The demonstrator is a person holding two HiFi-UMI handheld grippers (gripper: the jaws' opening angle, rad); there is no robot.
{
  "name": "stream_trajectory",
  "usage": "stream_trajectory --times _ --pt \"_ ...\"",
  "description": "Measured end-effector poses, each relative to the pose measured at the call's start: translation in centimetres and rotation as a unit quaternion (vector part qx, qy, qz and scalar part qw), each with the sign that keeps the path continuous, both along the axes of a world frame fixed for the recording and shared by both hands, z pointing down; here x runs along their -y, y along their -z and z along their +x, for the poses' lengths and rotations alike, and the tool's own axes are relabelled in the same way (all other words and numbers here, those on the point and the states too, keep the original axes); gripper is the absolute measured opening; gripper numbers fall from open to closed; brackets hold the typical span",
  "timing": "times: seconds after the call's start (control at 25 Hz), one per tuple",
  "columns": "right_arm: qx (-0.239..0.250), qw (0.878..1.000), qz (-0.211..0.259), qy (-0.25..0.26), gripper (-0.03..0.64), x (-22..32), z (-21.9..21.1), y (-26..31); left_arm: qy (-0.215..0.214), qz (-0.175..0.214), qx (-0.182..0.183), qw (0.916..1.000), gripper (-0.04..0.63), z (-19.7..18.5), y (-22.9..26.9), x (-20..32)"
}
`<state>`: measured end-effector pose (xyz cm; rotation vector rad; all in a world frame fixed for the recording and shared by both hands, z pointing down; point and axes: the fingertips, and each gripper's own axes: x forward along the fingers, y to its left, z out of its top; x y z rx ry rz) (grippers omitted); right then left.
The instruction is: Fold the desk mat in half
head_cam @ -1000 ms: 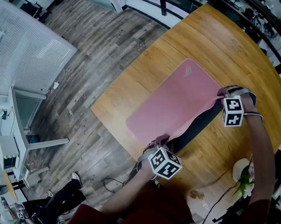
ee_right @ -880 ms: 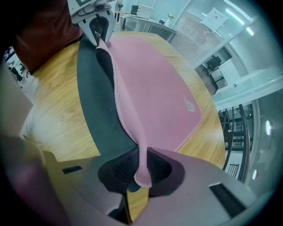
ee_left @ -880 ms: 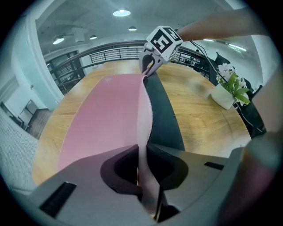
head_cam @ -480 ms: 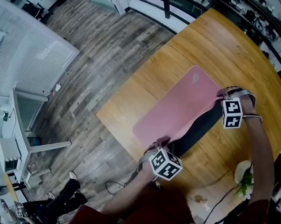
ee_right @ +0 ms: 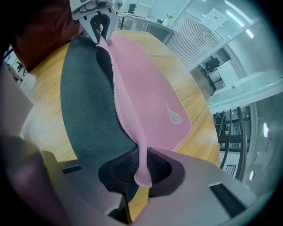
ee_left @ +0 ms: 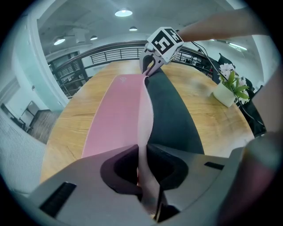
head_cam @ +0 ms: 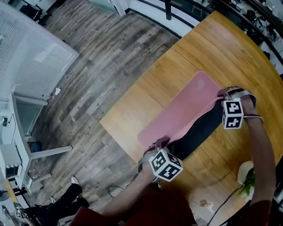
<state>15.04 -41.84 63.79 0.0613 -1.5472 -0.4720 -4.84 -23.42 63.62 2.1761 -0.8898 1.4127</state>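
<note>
Mat position: the desk mat point(head_cam: 178, 119) lies lengthwise on the tabletop point(head_cam: 146, 101), pink face up. Its near long edge is raised, exposing the black underside point(head_cam: 197, 131).
Left claw: the left claw point(head_cam: 160, 144) is narrow and clamped on the mat's near corner at that end. The pink edge runs between the jaws.
Right claw: the right claw point(head_cam: 223, 93) is narrow and clamped on the near corner at the other end.
Edges: the far long edge lies flat. A strip of bare wood separates it from the tabletop rim above the floor point(head_cam: 96, 71).
Open room: bare wood extends beyond the far edge and past both short ends.
Count: one mat, two claws, two marker cubes point(head_cam: 166, 165), one potted plant point(head_cam: 244, 173).
Hidden: the plant is partly covered by the right arm. The raised edge screens the wood beneath it.
</note>
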Motion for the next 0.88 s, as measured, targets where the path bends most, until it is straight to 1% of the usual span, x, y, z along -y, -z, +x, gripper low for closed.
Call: stream_trajectory --times 0.52,0.88 --pt "-0.013 1.000 -0.012 -0.002 0.064 2.9 -1.8 -0.5 -0.006 -0.007 -0.013 0.9999 0.069 -2.2 -0.4 3.4" --pt "-0.014 1.000 -0.008 0.006 0.064 4.9 -4.1 -0.7 -0.001 -0.005 -0.010 0.9999 0.070 -4.3 -0.6 5.0"
